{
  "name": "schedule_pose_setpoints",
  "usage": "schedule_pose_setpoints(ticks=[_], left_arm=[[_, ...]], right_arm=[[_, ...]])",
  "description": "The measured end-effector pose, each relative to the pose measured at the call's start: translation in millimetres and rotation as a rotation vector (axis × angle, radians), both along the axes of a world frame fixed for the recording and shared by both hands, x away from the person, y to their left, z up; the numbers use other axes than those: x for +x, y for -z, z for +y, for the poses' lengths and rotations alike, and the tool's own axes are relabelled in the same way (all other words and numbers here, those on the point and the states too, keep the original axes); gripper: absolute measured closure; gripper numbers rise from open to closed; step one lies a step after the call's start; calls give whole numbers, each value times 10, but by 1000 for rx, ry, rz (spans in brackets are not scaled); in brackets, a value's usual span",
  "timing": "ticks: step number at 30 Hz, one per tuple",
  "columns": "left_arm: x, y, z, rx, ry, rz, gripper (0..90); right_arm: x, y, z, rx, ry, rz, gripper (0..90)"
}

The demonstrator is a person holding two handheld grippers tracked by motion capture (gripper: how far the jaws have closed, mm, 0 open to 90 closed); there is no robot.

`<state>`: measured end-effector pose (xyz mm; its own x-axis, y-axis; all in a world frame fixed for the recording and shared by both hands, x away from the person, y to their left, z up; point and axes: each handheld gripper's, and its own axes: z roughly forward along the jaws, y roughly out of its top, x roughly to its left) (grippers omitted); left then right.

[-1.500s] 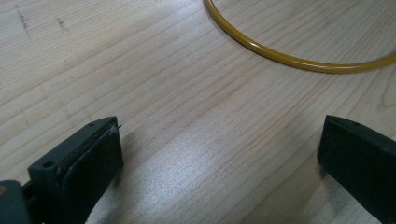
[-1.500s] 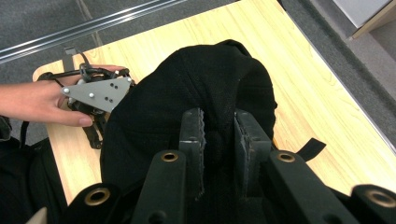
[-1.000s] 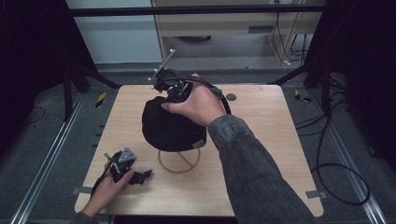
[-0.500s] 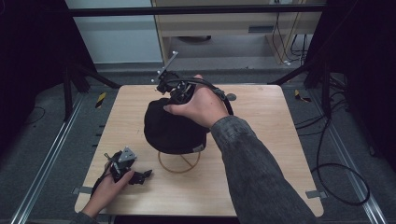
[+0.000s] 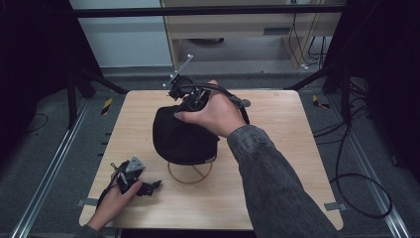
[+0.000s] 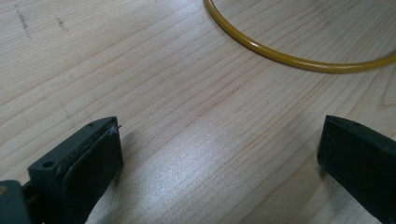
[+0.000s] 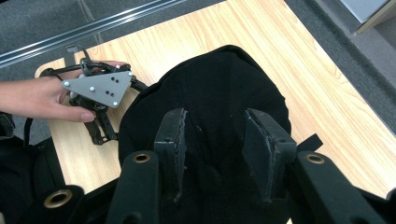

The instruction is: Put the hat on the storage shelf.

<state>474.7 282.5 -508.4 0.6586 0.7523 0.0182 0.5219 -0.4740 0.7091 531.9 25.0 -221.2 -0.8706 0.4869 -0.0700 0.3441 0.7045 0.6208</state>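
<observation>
You see a plain black cap (image 5: 184, 139) over a yellow ring (image 5: 190, 173), both on the pale wood-grain table (image 5: 277, 163); beside it, black-and-yellow striped tape (image 5: 106, 105).

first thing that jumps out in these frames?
The black cap at mid-table, draped over a yellow wire stand, with the right gripper right above its crown; its jaws have just been opening, the cap's cloth below the gap. Next, the left gripper resting open near the table's front-left corner.
</observation>
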Motion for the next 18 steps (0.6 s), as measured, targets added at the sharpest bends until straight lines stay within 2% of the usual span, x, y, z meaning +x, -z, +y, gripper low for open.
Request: schedule_pose_setpoints(ticks=[8,12,18], left_arm=[[0,0,0,0,0,0,0],[0,0,0,0,0,0,0],[0,0,0,0,0,0,0]], right_arm=[[-21,5,-62,23,4,-8,501],[-32,3,-103,49,10,-23,435],[-64,26,-138,62,16,-48,339]])
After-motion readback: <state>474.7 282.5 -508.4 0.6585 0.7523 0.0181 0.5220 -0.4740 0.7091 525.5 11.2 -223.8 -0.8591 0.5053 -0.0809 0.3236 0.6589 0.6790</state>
